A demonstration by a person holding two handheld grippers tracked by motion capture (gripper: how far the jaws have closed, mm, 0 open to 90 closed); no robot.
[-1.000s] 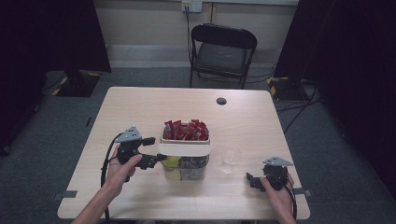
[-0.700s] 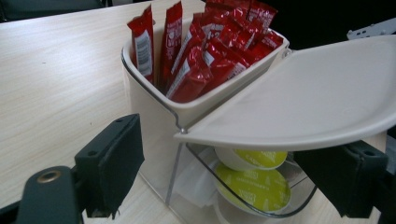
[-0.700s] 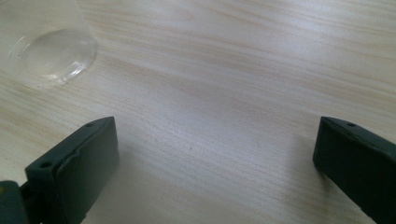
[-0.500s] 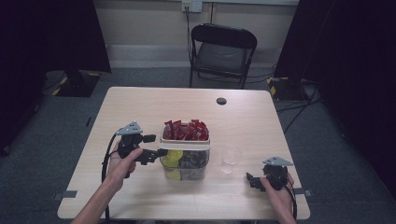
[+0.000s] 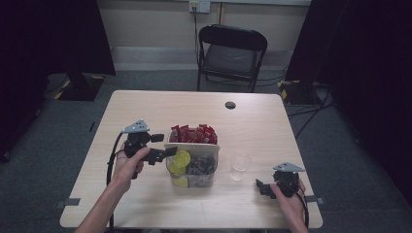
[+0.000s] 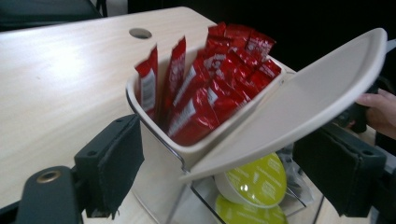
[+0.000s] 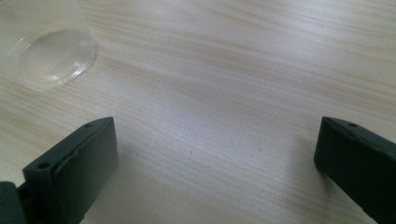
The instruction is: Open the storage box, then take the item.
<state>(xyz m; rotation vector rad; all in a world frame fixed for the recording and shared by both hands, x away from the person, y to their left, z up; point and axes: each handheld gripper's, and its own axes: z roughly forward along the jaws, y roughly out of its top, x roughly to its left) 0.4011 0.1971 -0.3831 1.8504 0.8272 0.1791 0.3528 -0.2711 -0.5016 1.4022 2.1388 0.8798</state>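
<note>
A: L gripper (image 5: pixel 163 145) – how are the jaws seen?

B: Spread wide, nothing clamped. In the left gripper view they are set either side of the white container (image 6: pixel 161 140), w/ no contact visible. In the high view the gripper is held at the container's left edge, raised off the table (image 5: pixel 145 107).

A: What's seen inside the container?

B: Top compartment is packed w/ red sachets (image 6: pixel 210 88), stood upright. A white hinged lid (image 6: pixel 303 98) is seen tilted up over the lower part, above the clear bin (image 5: pixel 194 170). Yellow-green capsules (image 6: pixel 257 179) are seen under it; dark items beside them can't be made out.

A: And where's the whole unit placed?

B: Approx. mid-table, toward the person's side, btwn the two hands.

A: R gripper (image 5: pixel 265 187)?

B: Also apart, nothing held. It is kept low at the near right corner of the table, well apart from the container. In the right gripper view only bare wood lies btwn its jaws.

A: Anything near it?

B: A clear plastic cup (image 5: pixel 240 165) is stood upright btwn container and R gripper, just beside the container. Farther back a cable hole (image 5: pixel 230 105) is seen in the tabletop, and a black folding chair (image 5: pixel 231 53) behind the table.
</note>
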